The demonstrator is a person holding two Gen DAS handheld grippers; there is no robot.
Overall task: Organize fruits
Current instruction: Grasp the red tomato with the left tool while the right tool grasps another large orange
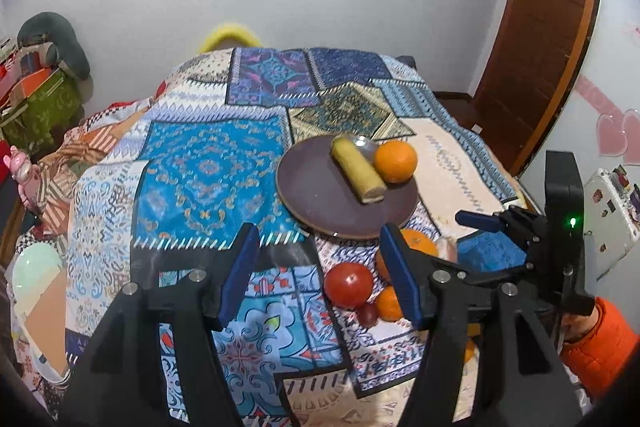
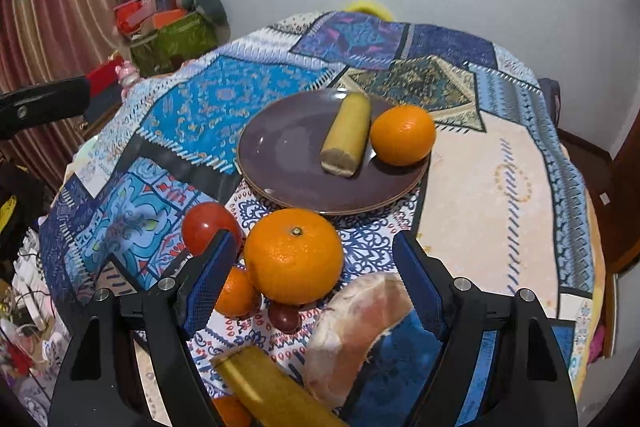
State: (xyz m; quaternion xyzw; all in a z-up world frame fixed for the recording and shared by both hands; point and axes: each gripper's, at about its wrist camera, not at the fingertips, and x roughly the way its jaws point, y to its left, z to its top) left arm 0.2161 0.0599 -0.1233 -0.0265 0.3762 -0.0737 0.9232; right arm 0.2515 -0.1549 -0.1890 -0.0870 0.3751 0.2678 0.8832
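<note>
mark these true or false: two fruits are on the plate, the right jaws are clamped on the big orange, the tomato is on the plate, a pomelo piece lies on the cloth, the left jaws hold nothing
1. Two fruits are on the plate. True: a banana piece and an orange.
2. The right gripper is clamped on the big orange. False: its jaws stand open, the pads clear of the fruit.
3. The tomato is on the plate. False: it sits on the cloth, in front of the plate.
4. A pomelo piece lies on the cloth. True.
5. The left gripper holds nothing. True: its jaws are open and empty.
</note>
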